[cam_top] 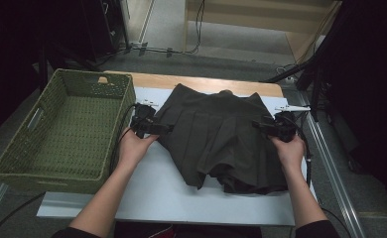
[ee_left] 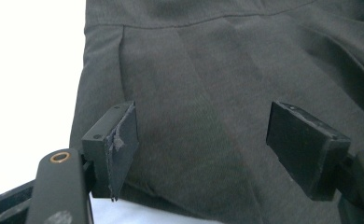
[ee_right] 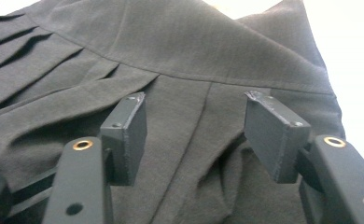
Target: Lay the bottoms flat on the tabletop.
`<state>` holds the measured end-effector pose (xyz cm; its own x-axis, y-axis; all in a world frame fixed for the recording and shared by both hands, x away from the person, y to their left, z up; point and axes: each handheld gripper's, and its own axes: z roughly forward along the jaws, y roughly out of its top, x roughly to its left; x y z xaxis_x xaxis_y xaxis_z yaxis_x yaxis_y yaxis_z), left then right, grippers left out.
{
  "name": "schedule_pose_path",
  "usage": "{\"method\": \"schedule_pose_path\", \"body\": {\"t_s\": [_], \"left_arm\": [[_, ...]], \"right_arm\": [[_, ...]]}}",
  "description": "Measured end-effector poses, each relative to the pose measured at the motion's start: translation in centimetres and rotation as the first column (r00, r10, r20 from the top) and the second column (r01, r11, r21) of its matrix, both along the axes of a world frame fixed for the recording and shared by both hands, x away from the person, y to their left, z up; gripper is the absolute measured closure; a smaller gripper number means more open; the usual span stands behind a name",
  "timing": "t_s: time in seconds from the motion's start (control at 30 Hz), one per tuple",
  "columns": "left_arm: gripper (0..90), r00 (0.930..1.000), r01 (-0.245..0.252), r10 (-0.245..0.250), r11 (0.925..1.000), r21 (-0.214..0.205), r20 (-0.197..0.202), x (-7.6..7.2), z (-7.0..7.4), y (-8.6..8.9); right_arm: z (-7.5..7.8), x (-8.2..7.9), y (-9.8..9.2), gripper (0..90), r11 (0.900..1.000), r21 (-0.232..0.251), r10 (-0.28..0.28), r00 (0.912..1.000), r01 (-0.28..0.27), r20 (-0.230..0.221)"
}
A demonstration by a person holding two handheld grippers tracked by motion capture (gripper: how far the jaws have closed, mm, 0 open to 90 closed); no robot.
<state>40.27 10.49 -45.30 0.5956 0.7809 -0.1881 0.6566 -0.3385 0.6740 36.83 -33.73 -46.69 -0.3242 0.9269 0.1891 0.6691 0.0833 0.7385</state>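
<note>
Dark grey pleated fabric skirt (cam_top: 221, 139) lies flat on the white table top (cam_top: 157, 198), just right of the green woven basket (cam_top: 62, 129), which is empty. Its waistband points away from the person and its flared hem toward them, so the long axis runs near to far; the hem is rumpled at the near right.

Left gripper (cam_top: 162, 128) is at the skirt's left edge and right gripper (cam_top: 259, 124) at its right edge, both below the waistband. Each has its jaws standing apart over the cloth, pads pressing nothing.

Judgement: the step in hand is taking hold of both side edges, probably to fold. Next move calls for lowering each pair of jaws around an edge and closing together, evenly, to avoid skewing the pleats.
</note>
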Motion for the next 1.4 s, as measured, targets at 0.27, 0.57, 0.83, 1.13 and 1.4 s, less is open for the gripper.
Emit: {"method": "schedule_pose_path", "body": {"t_s": [0.27, 0.57, 0.83, 1.13, 1.4], "left_arm": [[25.5, 0.999, -0.037, 0.038, 0.9992, 0.012, -0.023, -1.1, -1.3, 0.4], [27.1, 0.9982, -0.042, 0.044, 0.998, 0.046, -0.04, -1.0, -3.6, -1.1], [70.5, 0.9972, -0.022, 0.018, 0.9984, -0.051, -0.072, -1.0, -4.5, -1.0], [80.7, 0.9991, 0.01, -0.016, 0.989, -0.147, -0.039, -1.4, -1.3, -1.5], [80.5, 0.9961, 0.08, -0.074, 0.9879, -0.133, 0.048, -2.8, 0.3, -4.1]], "right_arm": [[0.0, -0.6, 0.6, 27.6, 0.9996, 0.028, 0.005, 1.0, -0.005, 0.006], [0.2, -0.7, 1.5, 27.1, 0.9994, 0.034, 0.011, 0.9999, -0.012, 0.01], [0.3, -1.0, 2.9, 30.3, 0.9995, 0.01, 0.029, 0.9996, -0.029, 0.001], [0.8, -1.2, 4.1, 36.3, 0.9986, -0.002, 0.052, 0.9986, -0.052, 0.002], [1.5, -1.5, 4.9, 38.3, 0.9981, -0.015, 0.06, 0.9979, -0.059, 0.025]]}}
